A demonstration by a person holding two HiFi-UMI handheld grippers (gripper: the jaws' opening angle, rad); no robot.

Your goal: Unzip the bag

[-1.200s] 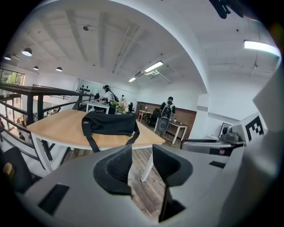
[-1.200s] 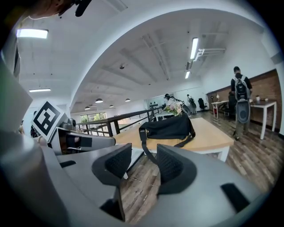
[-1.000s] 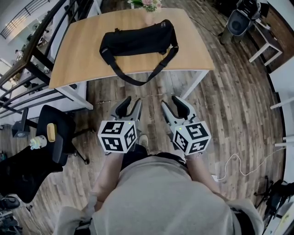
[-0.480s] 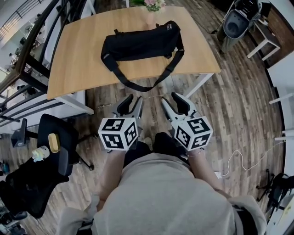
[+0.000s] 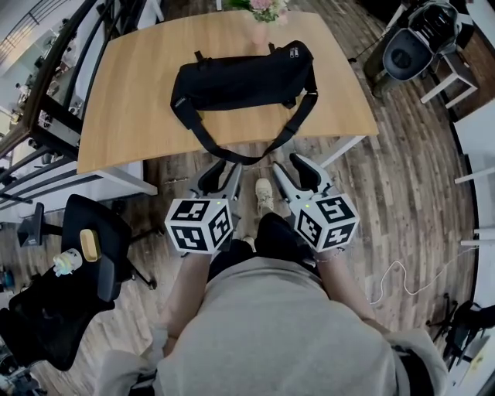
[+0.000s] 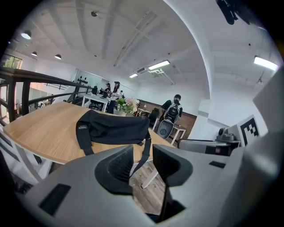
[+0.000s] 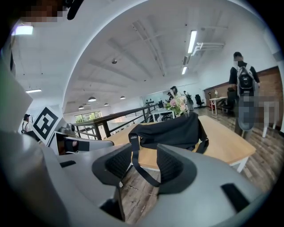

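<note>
A black duffel bag (image 5: pixel 244 81) lies across the far half of a wooden table (image 5: pixel 131 100), its shoulder strap (image 5: pixel 247 151) hanging in a loop over the near edge. The bag also shows in the left gripper view (image 6: pixel 113 128) and in the right gripper view (image 7: pixel 171 131). My left gripper (image 5: pixel 218 173) and right gripper (image 5: pixel 292 172) hover side by side over the floor, short of the table's near edge and just below the strap loop. Both stand open with nothing between their jaws.
A vase of flowers (image 5: pixel 261 11) stands at the table's far edge behind the bag. A black office chair (image 5: pixel 93 244) sits at the left, another chair (image 5: pixel 410 46) at the upper right. A white cable (image 5: pixel 402 282) lies on the plank floor. People stand in the background (image 7: pixel 242 88).
Both grippers have moved forward toward the table, and the bag and strap loop now lie closer to their tips. A shoe has come into view between them. Jaws unchanged.
</note>
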